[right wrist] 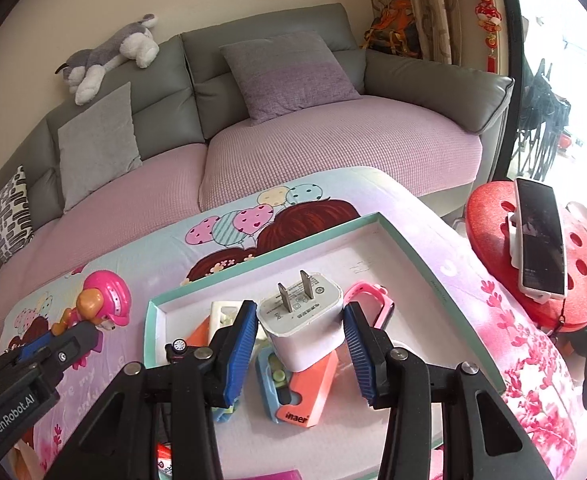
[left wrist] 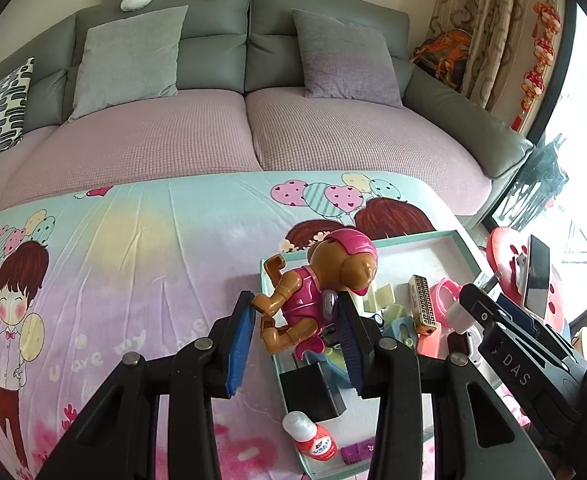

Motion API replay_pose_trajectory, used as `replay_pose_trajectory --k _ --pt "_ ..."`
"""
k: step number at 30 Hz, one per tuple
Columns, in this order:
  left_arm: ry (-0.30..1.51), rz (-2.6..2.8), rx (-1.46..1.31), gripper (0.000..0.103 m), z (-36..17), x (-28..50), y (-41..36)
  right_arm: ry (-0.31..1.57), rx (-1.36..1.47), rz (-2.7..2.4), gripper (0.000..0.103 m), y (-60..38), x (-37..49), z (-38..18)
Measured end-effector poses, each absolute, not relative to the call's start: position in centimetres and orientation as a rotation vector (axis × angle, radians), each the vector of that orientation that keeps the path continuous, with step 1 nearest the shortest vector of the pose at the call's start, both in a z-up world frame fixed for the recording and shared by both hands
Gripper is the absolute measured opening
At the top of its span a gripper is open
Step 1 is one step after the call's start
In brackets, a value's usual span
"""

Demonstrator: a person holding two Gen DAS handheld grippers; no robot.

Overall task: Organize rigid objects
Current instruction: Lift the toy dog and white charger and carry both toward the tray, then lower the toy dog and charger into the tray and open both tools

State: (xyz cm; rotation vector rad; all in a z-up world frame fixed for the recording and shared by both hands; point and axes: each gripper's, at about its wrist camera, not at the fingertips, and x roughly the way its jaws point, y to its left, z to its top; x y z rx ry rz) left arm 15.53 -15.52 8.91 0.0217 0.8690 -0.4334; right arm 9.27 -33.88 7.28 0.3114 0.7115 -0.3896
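Observation:
My left gripper is shut on a brown toy dog in a pink suit and helmet, held above the left edge of a shallow teal-rimmed box lid. The toy also shows in the right wrist view, with the left gripper beside it. My right gripper is shut on a white plug adapter, prongs up, above the lid. In the lid lie a pink watch, an orange case, a black block and a gold harmonica.
A small red-and-white bottle and a purple piece lie near the lid's front. The lid rests on a cartoon-print cloth. A sofa with cushions stands behind. A red stool with a phone on a stand is at the right.

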Motion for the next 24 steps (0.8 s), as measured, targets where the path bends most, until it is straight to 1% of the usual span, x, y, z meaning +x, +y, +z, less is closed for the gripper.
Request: replay_pose_trajectory --k 12,24 --pt "0.942 -0.530 0.141 0.042 6.5 13.8 -21.2 0.722 0.332 -0.507 0.047 -36.8 8.0 6.6" --pt "1.031 -0.522 0.159 0.042 3.8 14.4 -21.9 0.822 0.303 -0.486 0.048 -36.4 9.3 4.5"
